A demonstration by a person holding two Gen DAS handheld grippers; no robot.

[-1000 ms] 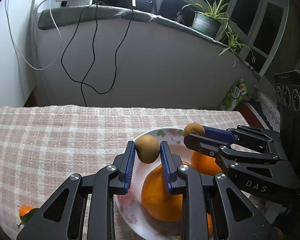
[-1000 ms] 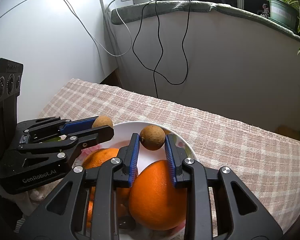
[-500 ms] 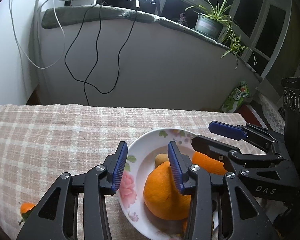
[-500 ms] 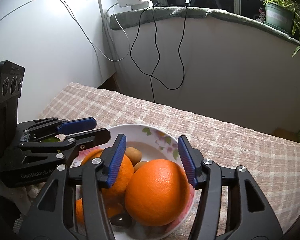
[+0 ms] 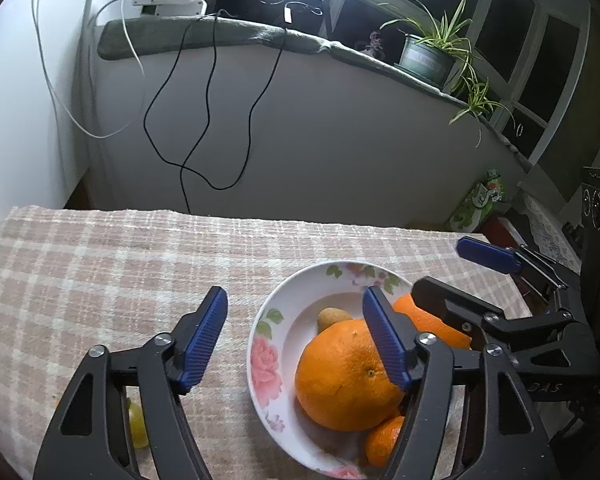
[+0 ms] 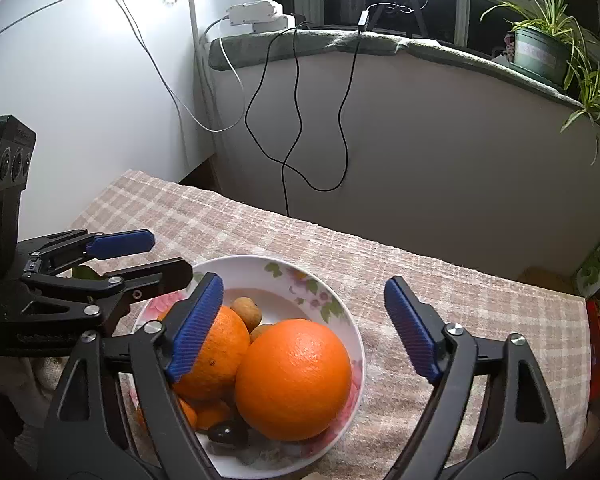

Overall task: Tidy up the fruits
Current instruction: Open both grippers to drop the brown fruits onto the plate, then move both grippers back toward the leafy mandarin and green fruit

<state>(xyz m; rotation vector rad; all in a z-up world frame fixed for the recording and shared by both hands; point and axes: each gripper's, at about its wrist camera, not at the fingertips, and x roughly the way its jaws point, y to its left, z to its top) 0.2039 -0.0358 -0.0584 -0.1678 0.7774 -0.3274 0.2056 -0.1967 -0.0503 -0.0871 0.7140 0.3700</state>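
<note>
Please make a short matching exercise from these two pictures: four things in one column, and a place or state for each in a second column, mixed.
Things:
1. big orange
2. left tongs
3. plant
4. plate

Places or states:
a. on the window ledge
b. on the checked cloth, holding fruit
c. opening, nothing between the jaws
d. on the plate, beside a second orange

Pairs: 1-d, 2-c, 3-a, 4-b
</note>
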